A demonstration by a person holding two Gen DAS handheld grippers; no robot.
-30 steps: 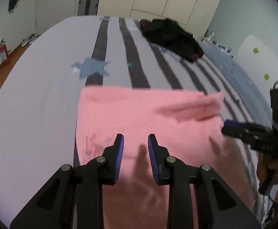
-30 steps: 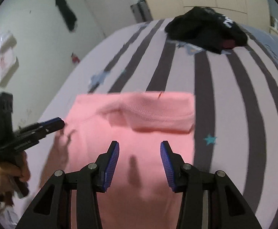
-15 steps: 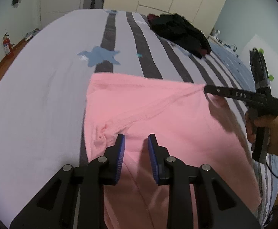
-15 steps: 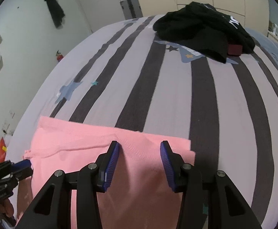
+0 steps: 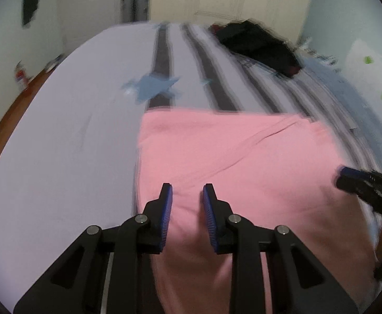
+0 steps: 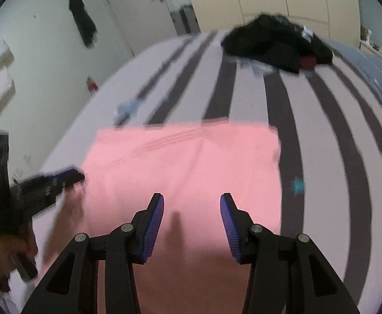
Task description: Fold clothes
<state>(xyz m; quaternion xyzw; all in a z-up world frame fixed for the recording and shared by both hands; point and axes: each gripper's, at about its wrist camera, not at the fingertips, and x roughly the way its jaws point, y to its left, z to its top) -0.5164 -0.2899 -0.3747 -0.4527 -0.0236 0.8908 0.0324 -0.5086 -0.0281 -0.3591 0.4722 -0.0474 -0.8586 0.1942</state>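
On the striped bed (image 5: 60, 144) a pink garment (image 5: 243, 162) lies flat, folded into a rough rectangle, its far edge straight across the dark stripes. Beyond the pink garment, toward the cupboards, sits a heap of black clothes (image 6: 274, 44); a blue star print (image 5: 151, 86) shows on the sheet just past the garment's far left corner. Above the near part of the garment the left gripper (image 5: 187, 196) hangs with its 2 blue pads a narrow gap apart, nothing between them. Over the same cloth the right gripper (image 6: 191, 204) has its jaws parted wider, also empty. Both views are blurred.
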